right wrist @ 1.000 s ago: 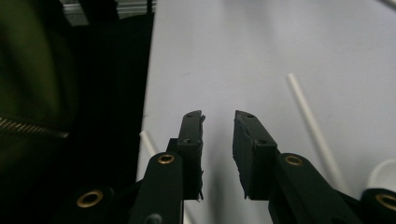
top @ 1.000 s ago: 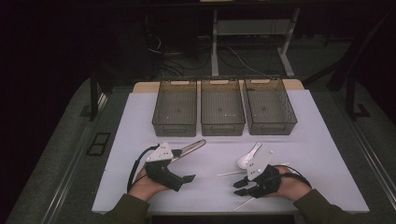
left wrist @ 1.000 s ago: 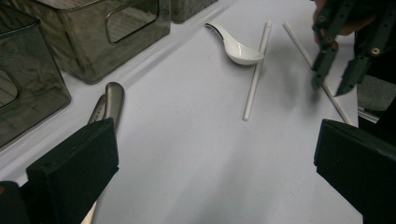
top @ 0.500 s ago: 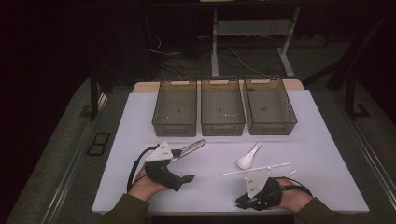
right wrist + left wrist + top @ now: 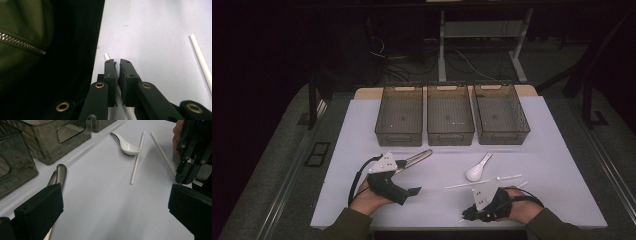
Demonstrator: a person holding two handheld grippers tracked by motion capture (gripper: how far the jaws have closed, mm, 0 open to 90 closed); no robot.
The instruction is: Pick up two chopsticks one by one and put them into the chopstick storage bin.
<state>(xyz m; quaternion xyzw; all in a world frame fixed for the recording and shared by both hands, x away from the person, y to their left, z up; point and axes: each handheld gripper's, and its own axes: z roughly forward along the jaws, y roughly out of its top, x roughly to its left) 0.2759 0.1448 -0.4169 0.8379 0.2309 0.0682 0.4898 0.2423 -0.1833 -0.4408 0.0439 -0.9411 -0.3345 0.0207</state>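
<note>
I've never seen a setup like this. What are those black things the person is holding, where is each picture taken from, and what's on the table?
A person sits at a white table with hand-held tongs in each hand, two black jaws that squeeze together. One picture looks down from above; the other two come from small cameras riding on each tongs.

The left tongs stand wide open, holding nothing. The right tongs, near the table's front edge, have just been closing, and a thin white chopstick runs between their nearly shut jaws.

On the table lie a second white chopstick, a white soup spoon and a metal utensil handle. Three dark see-through bins stand in a row behind them.
</note>
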